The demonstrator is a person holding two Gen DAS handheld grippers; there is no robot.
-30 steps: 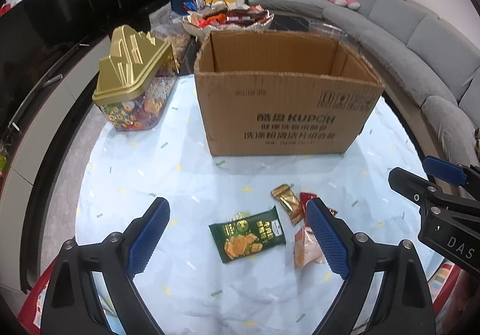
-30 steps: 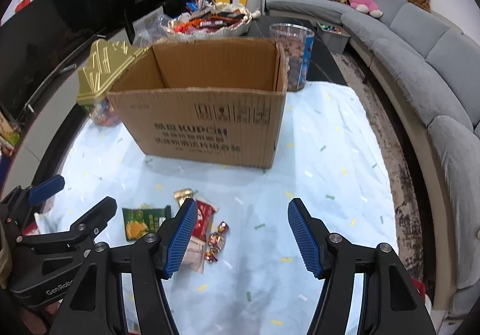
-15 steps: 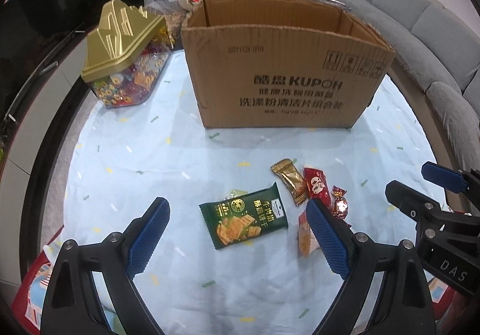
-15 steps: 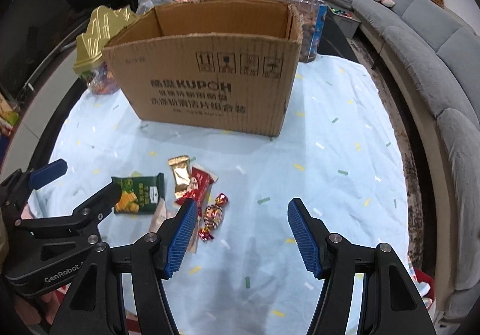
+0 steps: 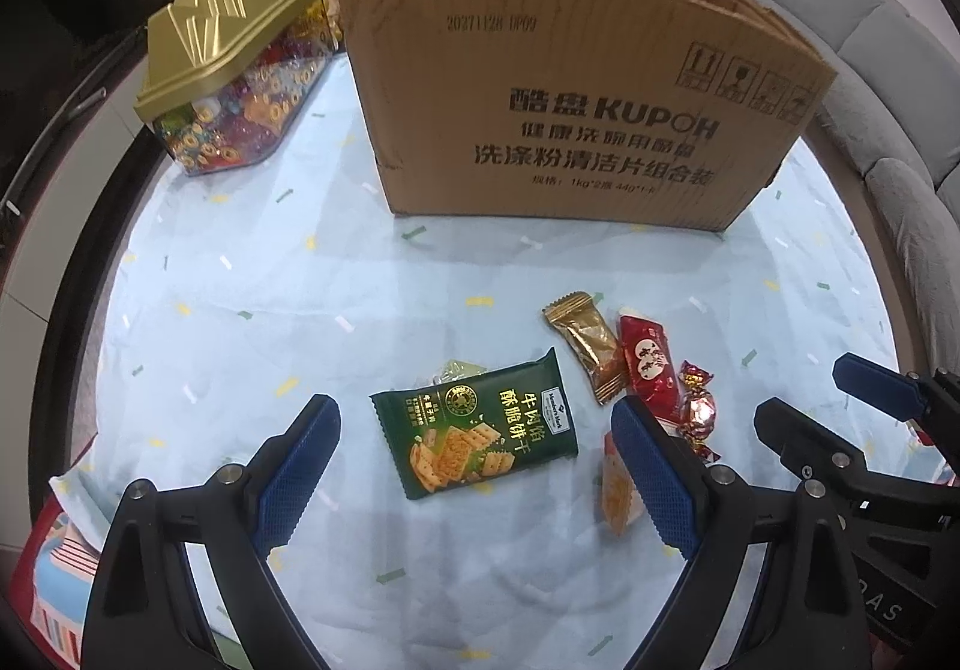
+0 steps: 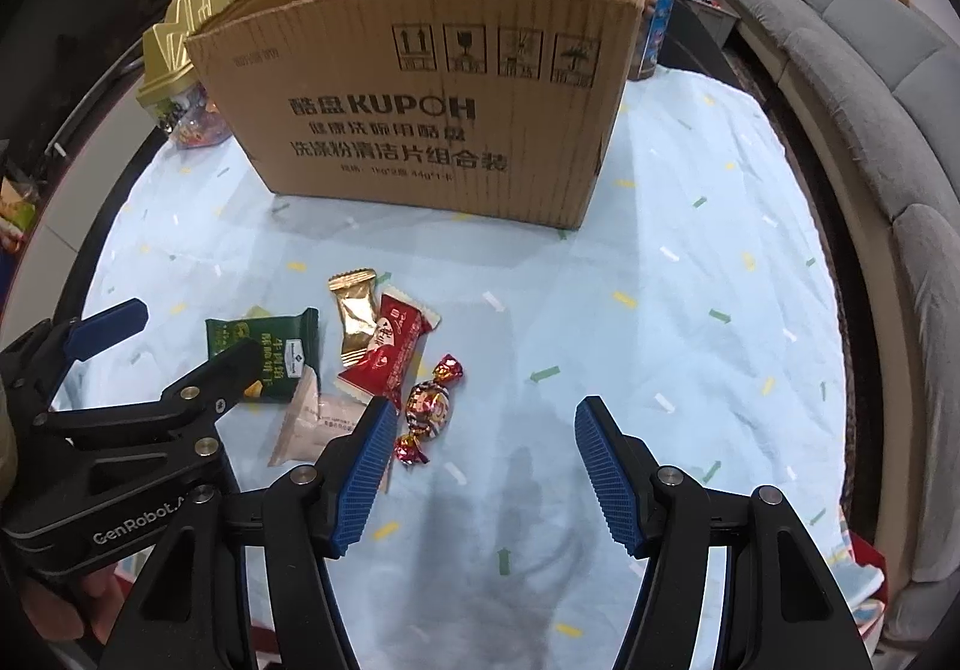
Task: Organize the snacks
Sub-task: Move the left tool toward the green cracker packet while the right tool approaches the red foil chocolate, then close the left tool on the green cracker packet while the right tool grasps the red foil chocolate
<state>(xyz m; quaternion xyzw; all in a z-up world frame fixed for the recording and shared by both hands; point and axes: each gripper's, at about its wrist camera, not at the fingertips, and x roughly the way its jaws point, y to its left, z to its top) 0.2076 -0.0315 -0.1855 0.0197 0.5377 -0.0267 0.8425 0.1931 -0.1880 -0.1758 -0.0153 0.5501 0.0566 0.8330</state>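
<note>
In the left wrist view the left hand-held gripper [image 5: 474, 466] is spread wide and empty, framing the green cracker packet [image 5: 474, 439] at lower centre of the bench [image 5: 240, 280]. The right hand-held gripper [image 6: 486, 469], released and empty, has the wrapped candy [image 6: 429, 406] just beside its left finger. The cardboard box [image 5: 576, 100] stands open at the top of the frame.

The brown cardboard box [image 5: 576, 88] hides its own inside. The pale pink snack sachet [image 6: 312, 421] lies partly behind the left gripper's black finger [image 6: 198, 388]; its print is unreadable.
</note>
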